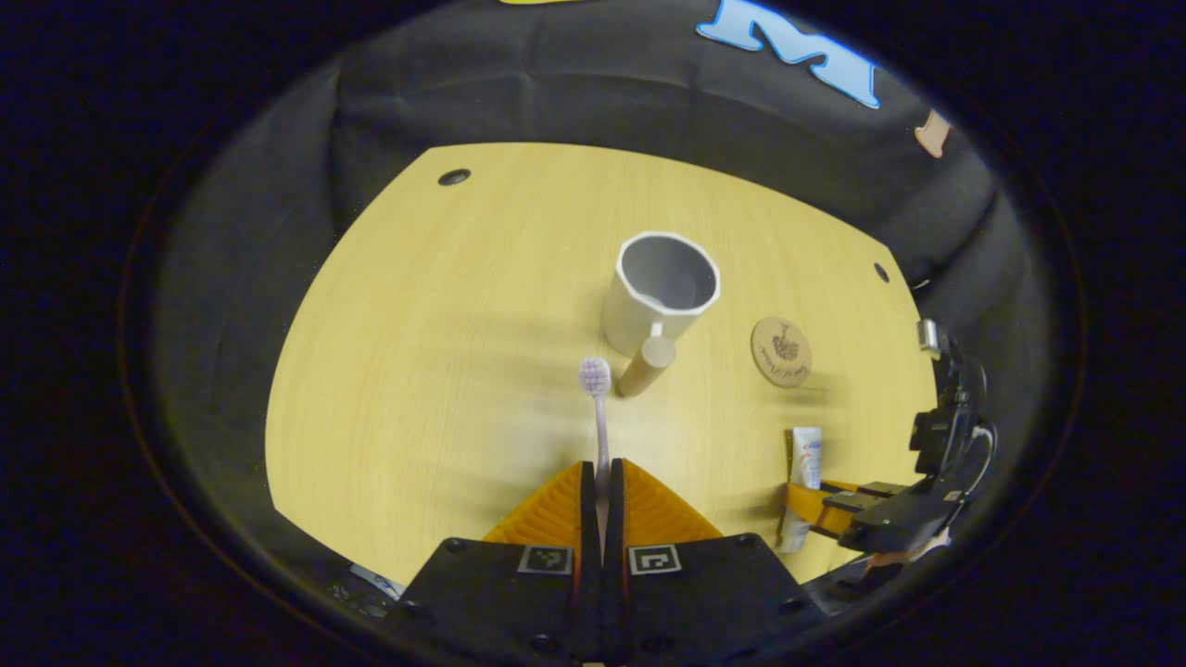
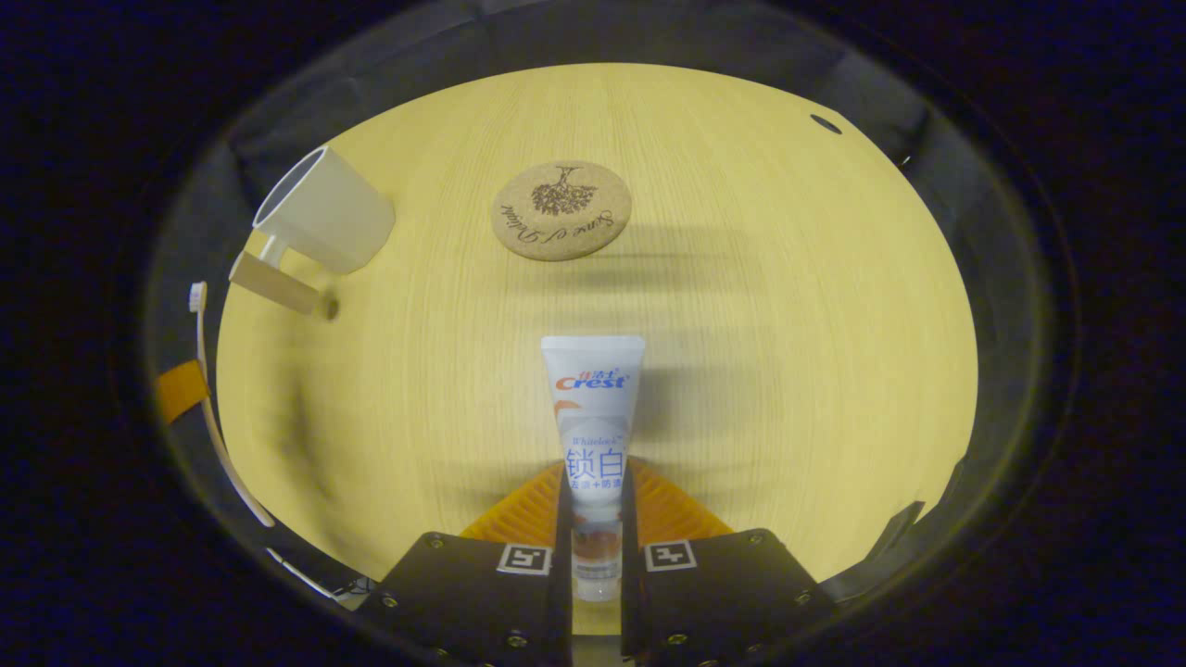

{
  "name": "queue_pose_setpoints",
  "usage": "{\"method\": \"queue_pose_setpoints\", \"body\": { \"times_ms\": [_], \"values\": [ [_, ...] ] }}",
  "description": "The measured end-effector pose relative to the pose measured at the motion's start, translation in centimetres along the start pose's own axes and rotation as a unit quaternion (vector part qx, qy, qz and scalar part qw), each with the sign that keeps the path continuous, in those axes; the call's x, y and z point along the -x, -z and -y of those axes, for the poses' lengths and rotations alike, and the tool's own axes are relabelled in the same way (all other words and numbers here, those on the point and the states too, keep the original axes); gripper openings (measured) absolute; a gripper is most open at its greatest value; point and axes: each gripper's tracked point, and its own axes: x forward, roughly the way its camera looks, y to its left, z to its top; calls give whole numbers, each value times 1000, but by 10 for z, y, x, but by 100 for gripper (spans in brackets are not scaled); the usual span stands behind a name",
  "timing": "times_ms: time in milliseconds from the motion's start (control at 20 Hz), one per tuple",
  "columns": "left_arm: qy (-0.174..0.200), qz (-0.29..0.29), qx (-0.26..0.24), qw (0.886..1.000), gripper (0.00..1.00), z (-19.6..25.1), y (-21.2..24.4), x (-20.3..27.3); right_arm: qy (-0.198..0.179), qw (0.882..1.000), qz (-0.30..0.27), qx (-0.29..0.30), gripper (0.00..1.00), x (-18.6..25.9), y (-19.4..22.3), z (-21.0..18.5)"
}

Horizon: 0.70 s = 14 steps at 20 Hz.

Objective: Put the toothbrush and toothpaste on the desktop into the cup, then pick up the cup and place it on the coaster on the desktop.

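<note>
Above the worktop (image 1: 417,324), left tongs (image 1: 602,482) pinch toothbrush (image 1: 598,408) by its handle; light, thin, may pivot. Right tongs (image 2: 595,519) pinch toothpaste (image 2: 593,408) near its cap end; soft tube, squashes, printed "Crest". Cup (image 1: 660,289) stands empty beside coaster (image 1: 781,351), apart; rigid, take by handle. Coaster script unreadable.

"Crest" on toothpaste tube (image 2: 593,408)

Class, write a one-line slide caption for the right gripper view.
Right gripper shut on the toothpaste, facing the coaster; cup off left.
</note>
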Motion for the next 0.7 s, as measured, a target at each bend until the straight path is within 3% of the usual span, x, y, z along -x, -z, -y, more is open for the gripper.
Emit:
{"method": "queue_pose_setpoints", "body": {
  "times_ms": [150, 400, 700],
  "values": [
    [17, 41, 2, 999, 8, 6, -49, 17, -10, 1000, 10, -13, 22, 6, -5, 0],
    [30, 96, -17, 995, 8, 10, -118, 2, -22, 999, 29, -33, 22, 25, -15, 3],
    [33, 133, -61, 989, 7, 32, -166, -21, -28, 997, 39, -55, 22, 40, -14, 11]
  ]
}}
